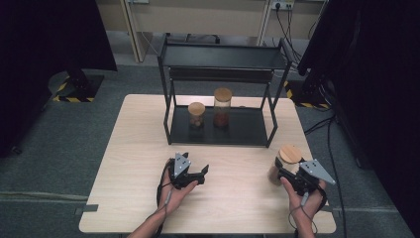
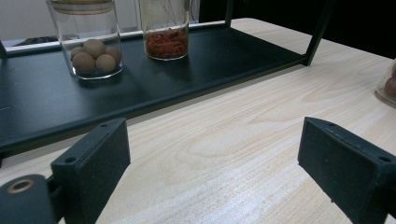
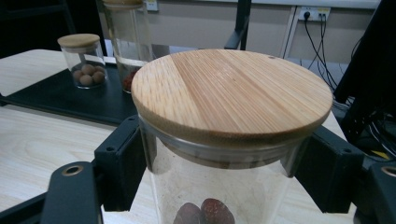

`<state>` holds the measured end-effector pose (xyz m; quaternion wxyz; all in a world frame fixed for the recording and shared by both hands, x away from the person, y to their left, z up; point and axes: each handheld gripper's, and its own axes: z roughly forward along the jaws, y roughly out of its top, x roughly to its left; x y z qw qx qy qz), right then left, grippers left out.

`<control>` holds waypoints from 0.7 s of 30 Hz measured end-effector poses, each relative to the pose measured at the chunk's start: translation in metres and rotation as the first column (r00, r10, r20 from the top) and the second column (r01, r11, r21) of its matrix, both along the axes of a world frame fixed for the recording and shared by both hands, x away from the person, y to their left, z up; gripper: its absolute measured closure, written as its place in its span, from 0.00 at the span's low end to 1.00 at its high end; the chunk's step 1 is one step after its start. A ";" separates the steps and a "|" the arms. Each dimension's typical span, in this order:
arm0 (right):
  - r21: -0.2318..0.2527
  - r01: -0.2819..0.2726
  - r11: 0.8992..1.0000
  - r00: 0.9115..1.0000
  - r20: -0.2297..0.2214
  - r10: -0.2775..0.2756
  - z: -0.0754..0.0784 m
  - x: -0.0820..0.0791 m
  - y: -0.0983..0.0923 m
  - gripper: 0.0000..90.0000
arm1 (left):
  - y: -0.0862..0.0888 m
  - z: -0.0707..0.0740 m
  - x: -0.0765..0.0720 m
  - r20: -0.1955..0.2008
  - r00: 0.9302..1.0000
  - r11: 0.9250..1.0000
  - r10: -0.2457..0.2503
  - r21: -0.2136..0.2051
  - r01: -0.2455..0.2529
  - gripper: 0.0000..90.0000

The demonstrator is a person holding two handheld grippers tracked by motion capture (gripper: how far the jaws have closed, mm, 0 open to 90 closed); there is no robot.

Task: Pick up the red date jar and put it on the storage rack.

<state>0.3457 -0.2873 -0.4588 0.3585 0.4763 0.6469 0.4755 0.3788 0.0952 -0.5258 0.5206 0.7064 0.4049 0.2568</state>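
Glass jar with a round wooden lid is being clamped just below that lid by the right gripper, whose two black jaws are being pressed against the glass from either side; dark reddish-brown pieces are being shown at the bottom of the jar in the right gripper view. In the high view the jar is being kept upright on the light wooden table, near its right edge and in front of the right end of the black two-tier rack, well apart from it. The right gripper is being held by the person's right hand, coming in from the bottom of that view.

The left gripper is being held in the left hand over the middle of the table, just in front of the rack, with its jaws being kept wide apart and only bare tabletop being seen between them in the left gripper view.

On the rack's lower shelf two more lidded jars are being stored side by side: a short jar holding pale brown balls and a taller jar with red-orange contents at its base
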 end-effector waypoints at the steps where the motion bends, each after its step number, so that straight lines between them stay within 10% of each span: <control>1: 0.000 -0.004 1.000 1.000 0.003 0.004 0.001 0.000 0.001 0.28 | 0.000 0.000 0.000 0.001 1.000 1.000 0.000 0.000 0.000 0.10; 21: 0.014 -0.074 0.997 0.997 0.034 0.073 0.023 0.010 0.022 0.28 | 0.000 0.000 0.000 0.002 1.000 1.000 0.000 0.000 0.000 0.10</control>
